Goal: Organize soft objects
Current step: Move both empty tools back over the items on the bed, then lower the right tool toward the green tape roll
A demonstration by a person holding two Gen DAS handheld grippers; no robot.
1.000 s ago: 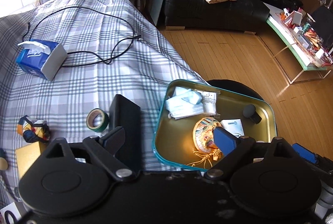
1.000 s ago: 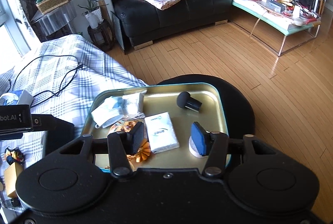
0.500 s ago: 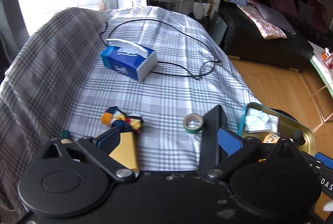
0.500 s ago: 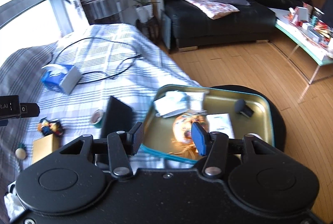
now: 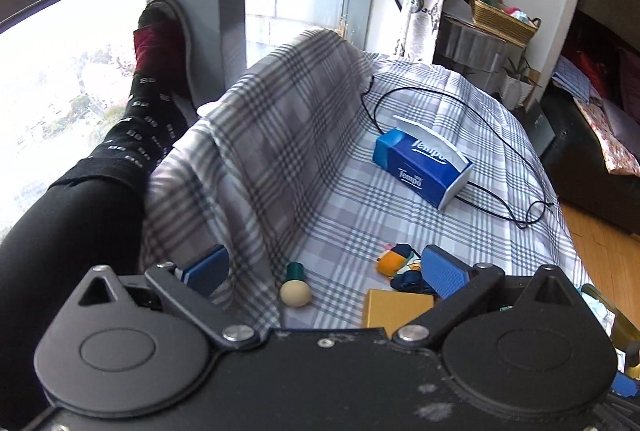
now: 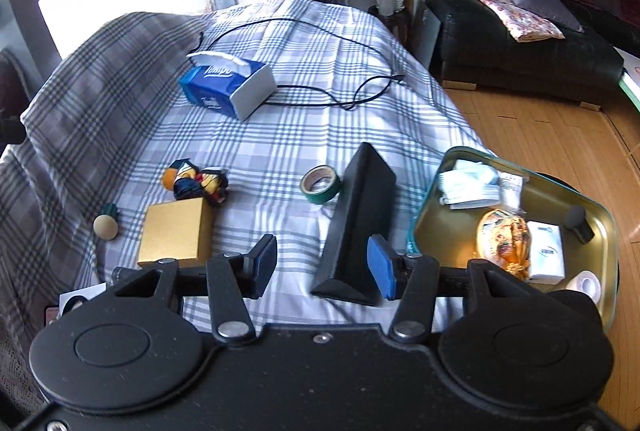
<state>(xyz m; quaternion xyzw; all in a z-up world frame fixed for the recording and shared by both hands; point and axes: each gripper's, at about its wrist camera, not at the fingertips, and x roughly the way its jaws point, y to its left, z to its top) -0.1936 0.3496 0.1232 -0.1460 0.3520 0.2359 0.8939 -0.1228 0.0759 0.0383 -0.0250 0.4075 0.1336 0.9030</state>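
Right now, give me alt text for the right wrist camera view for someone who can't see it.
The right gripper hangs open and empty over a plaid-covered bed holding a small stuffed toy, gold box, green tape roll and blue tissue box. A partly filled metal tray sits at right.

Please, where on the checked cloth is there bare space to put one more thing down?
Free: the wide patch between the tissue box, the green tape roll and the small doll. Crowded: the tray and around the gold box.
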